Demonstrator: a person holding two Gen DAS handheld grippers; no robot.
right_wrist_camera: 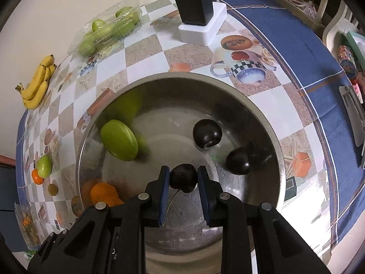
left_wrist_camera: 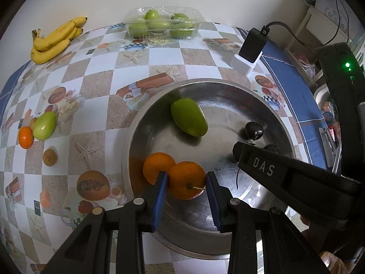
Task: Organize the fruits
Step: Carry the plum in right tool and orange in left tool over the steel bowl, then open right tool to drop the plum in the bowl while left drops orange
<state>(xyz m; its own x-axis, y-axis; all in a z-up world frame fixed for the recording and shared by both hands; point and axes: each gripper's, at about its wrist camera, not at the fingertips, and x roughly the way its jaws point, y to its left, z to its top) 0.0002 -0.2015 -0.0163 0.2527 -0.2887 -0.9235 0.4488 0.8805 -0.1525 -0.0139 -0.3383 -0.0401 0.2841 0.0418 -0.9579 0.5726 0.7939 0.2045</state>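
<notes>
A steel bowl (left_wrist_camera: 269,105) holds a green fruit (left_wrist_camera: 189,119), two oranges and dark cherries. My left gripper (left_wrist_camera: 187,182) is shut on an orange (left_wrist_camera: 186,179), next to a second orange (left_wrist_camera: 155,166), low in the bowl. My right gripper (right_wrist_camera: 183,179) is shut on a dark cherry (right_wrist_camera: 182,177) with a stem, just above the bowl floor (right_wrist_camera: 173,239). Two more cherries (right_wrist_camera: 207,135) (right_wrist_camera: 238,161) lie in the bowl, with the green fruit (right_wrist_camera: 119,142) at its left. The right gripper's black body (left_wrist_camera: 285,178) crosses the left wrist view.
On the patterned tablecloth lie a bunch of bananas (left_wrist_camera: 54,40), a clear plastic box of green fruits (left_wrist_camera: 163,24), a loose green fruit (left_wrist_camera: 44,125), a small orange (left_wrist_camera: 25,137) and a brown fruit (left_wrist_camera: 49,157). A black charger on a white base (left_wrist_camera: 249,50) stands behind the bowl.
</notes>
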